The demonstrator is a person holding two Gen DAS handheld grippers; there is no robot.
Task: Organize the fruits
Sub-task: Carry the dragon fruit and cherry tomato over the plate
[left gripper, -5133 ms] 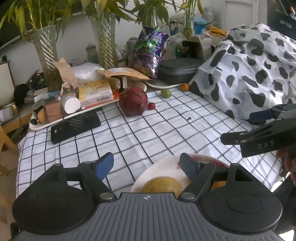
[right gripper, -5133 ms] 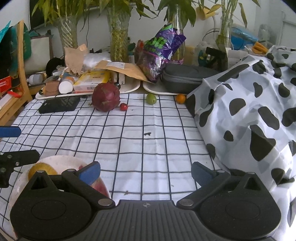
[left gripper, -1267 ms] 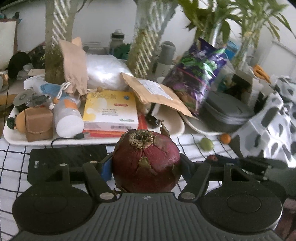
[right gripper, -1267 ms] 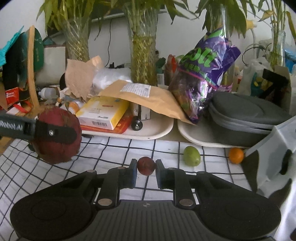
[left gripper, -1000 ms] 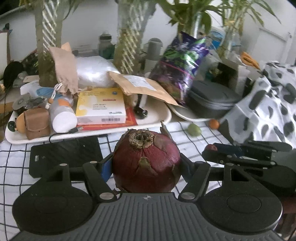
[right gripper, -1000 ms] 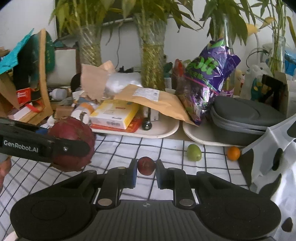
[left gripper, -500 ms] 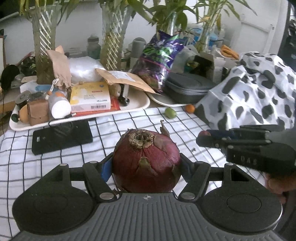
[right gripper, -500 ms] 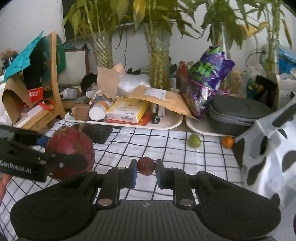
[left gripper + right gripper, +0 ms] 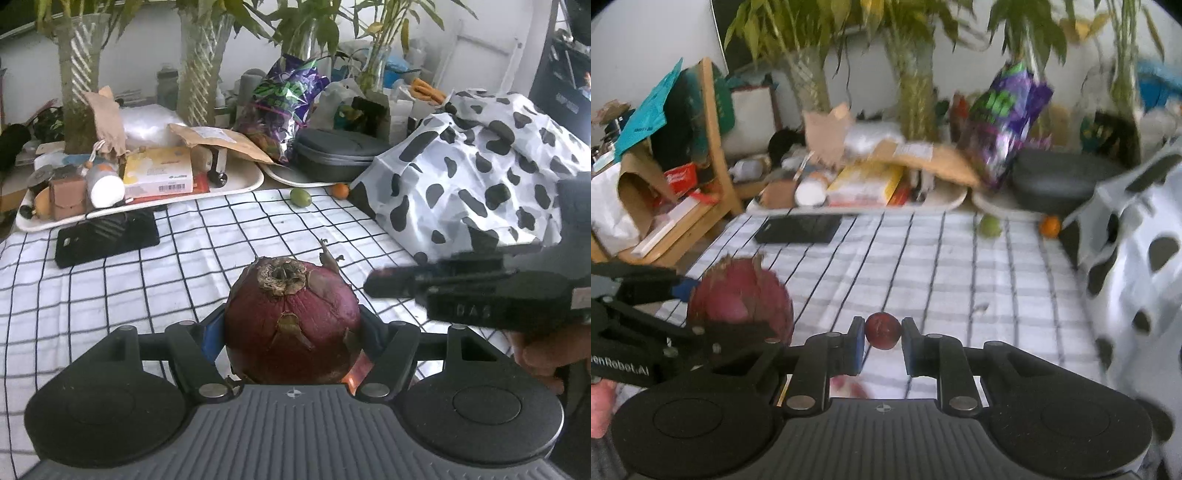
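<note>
Left gripper (image 9: pixel 291 332): jaws part-open and clamped on the dragon fruit (image 9: pixel 291 321), one pad on each flank. The fruit sits with its dried crown end facing up and away from the camera, so its long axis runs roughly along the fingers, not across them. It is carried clear of the checked cloth (image 9: pixel 147 280).

Right gripper (image 9: pixel 882 341): jaws nearly closed, pinching the small red fruit (image 9: pixel 882 329) between the two pads. This fruit is round, with no long axis to reckon with.

The two grippers ride side by side, the left one's load just beside the right one's fingers in the right wrist view. Both point down at a slant over the near part of the cloth.

A red-and-pale patch shows below the right fingers; it cannot be made out, and no container is clear in either view. Judgement: the drop place lies beneath and close in, so the release calls for lowering rather than reaching.

Still untouched at the far edge: the green fruit (image 9: pixel 300 196) and the orange fruit (image 9: pixel 339 189), near each other, well apart from both grippers. The right gripper is judged the nearer.
</note>
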